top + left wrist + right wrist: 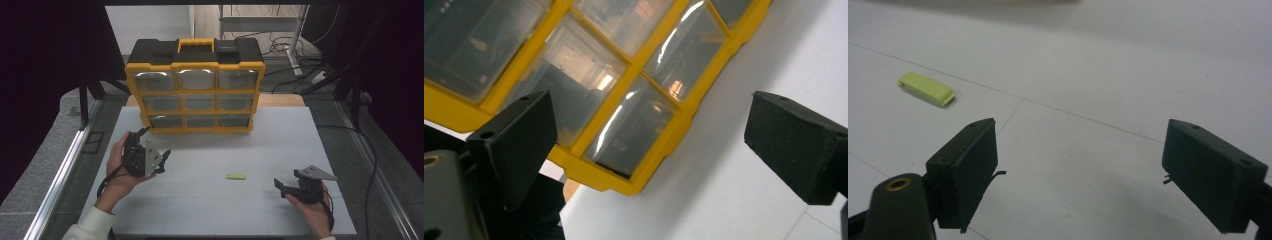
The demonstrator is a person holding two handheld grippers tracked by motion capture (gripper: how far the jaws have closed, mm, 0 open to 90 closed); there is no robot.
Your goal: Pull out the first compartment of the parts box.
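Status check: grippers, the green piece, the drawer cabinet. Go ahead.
Left gripper open by the yellow drawer cabinet. Right gripper open, empty. Small green piece flat on table, untouched, path clear.

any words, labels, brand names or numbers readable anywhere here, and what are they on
None can be read.
The yellow and black drawer organizer shows no legible brand or label; its clear drawer fronts carry only glare.
The small green piece on the table looks plain, as it does in the right gripper view.
The left gripper and right gripper bear no visible marking.
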